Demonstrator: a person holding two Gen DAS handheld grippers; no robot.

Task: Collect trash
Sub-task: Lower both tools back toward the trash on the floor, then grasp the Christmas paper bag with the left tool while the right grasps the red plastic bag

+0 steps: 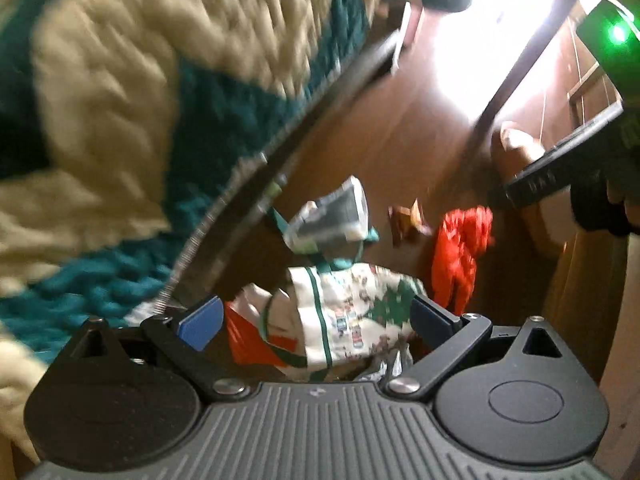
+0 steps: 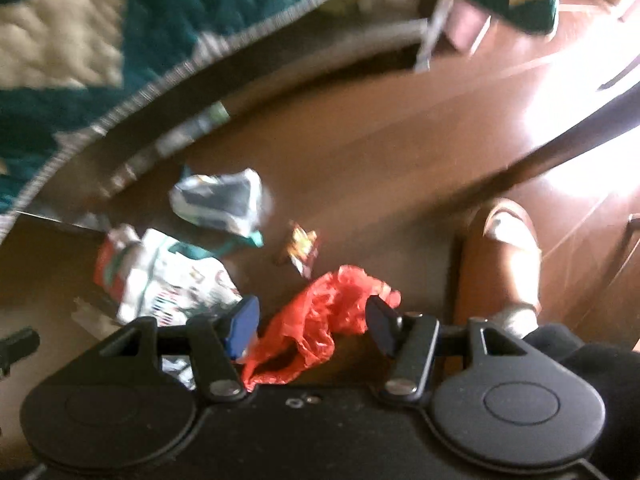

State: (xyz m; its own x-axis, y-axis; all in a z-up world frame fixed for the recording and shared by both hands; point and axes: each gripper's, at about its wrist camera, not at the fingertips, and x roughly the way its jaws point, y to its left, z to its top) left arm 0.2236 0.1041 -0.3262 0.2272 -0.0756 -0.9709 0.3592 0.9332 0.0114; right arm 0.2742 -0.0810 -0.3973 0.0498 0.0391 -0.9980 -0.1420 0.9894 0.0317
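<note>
Your left tongs gape over the printed bag, your right tongs over the red bag; both empty, each bag between its pads, ready to pinch.

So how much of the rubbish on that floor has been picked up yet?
None, it seems. Both claws are open and empty. The right claw is over the red plastic bag, the left claw over the white printed wrapper. Left lying: the grey-blue packet and small snack wrapper, all on the brown floor.
</note>
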